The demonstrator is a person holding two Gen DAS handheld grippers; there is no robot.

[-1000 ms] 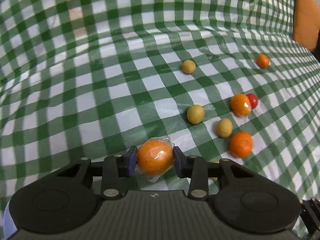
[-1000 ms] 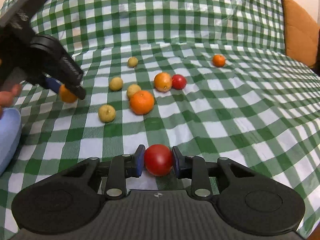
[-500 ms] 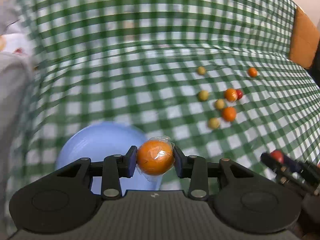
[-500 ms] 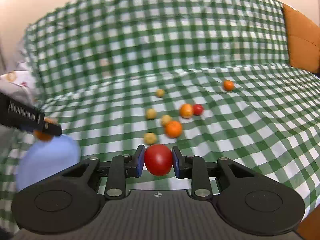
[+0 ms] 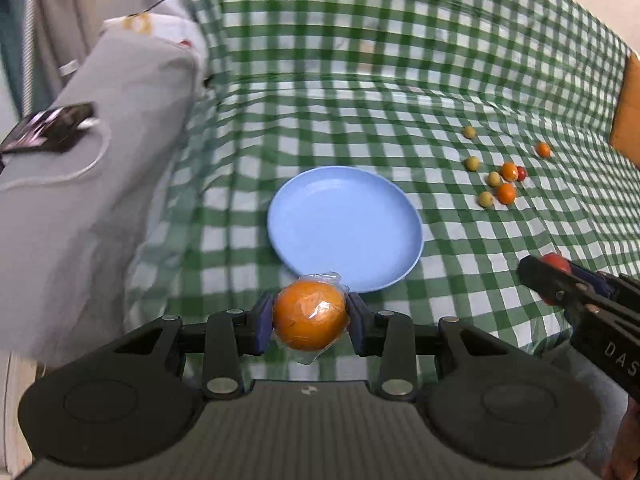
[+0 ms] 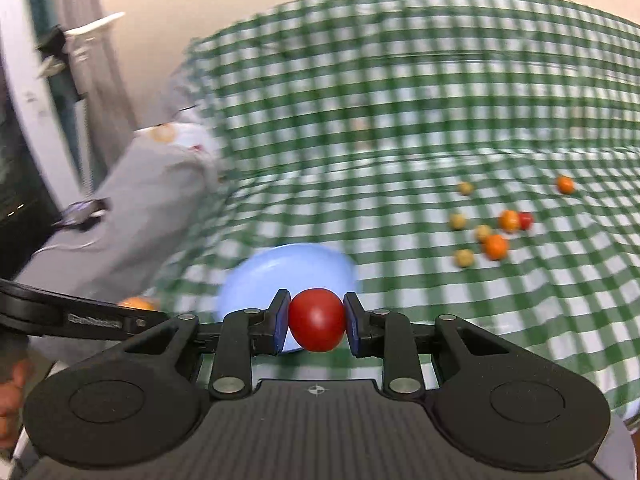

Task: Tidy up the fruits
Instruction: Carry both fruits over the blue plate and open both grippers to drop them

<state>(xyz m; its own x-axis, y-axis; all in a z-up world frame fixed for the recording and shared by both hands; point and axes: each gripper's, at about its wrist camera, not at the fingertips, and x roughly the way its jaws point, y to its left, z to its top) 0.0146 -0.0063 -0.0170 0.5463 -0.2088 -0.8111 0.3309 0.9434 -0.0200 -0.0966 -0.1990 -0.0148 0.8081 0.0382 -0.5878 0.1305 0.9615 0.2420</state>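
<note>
Green-checked cloth (image 5: 360, 80) covers the sofa; grey cushion far left. Blue plate (image 5: 304, 196) lies bare at centre, nothing on it yet. Left hand-held gripper (image 5: 310, 320) pinches a film-wrapped orange (image 5: 310, 320) at the plate's near rim. Right hand-held gripper (image 6: 316, 325) pinches a red tomato (image 6: 316, 325), plate just beyond it. Loose fruit (image 5: 498, 178) sits well right of the plate: three more oranges, four yellowish ones, one small red, mostly clustered. Judgement: early stage. Two pieces lifted, none delivered; the cluster remains to gather.
</note>
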